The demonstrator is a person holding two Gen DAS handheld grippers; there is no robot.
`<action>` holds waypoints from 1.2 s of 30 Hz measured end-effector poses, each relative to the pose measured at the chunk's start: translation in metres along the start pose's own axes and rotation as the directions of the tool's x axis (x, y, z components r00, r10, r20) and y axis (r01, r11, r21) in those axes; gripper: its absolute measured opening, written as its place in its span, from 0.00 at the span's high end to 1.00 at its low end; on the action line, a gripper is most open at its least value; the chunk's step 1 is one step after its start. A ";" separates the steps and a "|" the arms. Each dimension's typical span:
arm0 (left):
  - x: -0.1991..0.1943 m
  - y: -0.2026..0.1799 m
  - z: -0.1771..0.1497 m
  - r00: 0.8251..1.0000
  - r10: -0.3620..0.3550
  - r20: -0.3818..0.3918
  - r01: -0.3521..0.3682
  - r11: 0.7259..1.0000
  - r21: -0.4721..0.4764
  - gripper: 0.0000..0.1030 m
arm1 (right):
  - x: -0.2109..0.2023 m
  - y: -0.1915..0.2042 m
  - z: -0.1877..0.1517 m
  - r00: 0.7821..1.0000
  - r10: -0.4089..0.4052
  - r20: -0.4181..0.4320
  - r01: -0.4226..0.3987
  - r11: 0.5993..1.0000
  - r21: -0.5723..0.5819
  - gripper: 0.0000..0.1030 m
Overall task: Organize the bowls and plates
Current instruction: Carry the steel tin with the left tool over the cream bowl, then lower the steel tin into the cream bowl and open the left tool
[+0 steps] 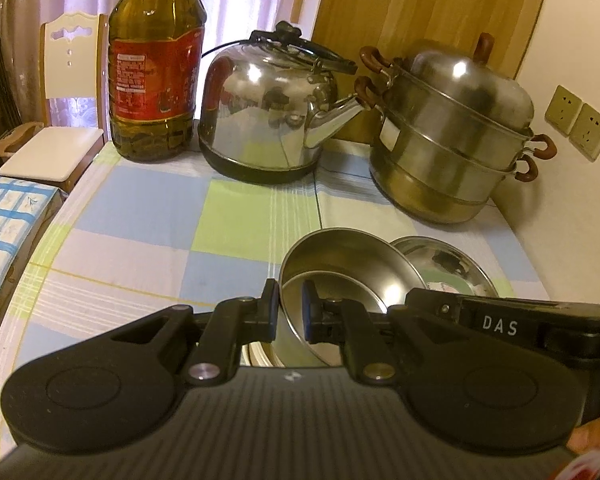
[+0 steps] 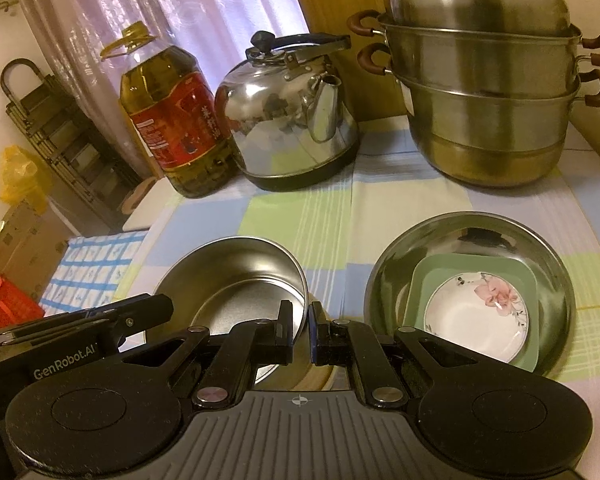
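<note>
Carrying a steel bowl (image 2: 236, 280) by its rim: the left gripper (image 1: 292, 312) pinches the left wall, the right gripper (image 2: 300, 328) the right edge, both clenched on it. The bowl hangs mouth-up, slightly tilted, above the checked tablecloth (image 2: 320, 220); being round, it has no long axis. Just beside it sits a wide steel basin (image 2: 556, 280) nesting a green square dish (image 2: 420, 280) and a floral plate (image 2: 472, 312). The next move probably calls for lowering the bowl level into that stack.
</note>
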State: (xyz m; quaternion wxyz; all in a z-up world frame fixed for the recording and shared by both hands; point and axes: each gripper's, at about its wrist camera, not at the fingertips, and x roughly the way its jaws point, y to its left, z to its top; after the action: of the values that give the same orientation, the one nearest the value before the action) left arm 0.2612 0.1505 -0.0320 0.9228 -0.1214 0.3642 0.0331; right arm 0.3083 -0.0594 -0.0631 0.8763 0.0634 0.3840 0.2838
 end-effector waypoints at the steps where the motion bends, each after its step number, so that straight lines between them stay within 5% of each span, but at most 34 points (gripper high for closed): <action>1: 0.002 0.001 0.000 1.000 0.000 -0.003 0.000 1.000 -0.001 0.90 | 0.002 0.000 0.000 1.000 -0.001 -0.002 0.001 1.000 0.001 0.92; 36: 0.021 0.004 -0.008 0.997 -0.004 -0.071 0.002 0.999 -0.033 0.90 | 0.028 -0.014 -0.010 0.996 0.013 -0.087 -0.007 0.998 0.067 0.92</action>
State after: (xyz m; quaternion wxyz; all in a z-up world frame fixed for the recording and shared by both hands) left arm 0.2704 0.1519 -0.0526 0.9073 -0.1381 0.3959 0.0333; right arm 0.3223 -0.0570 -0.0927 0.8546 0.0821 0.4311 0.2776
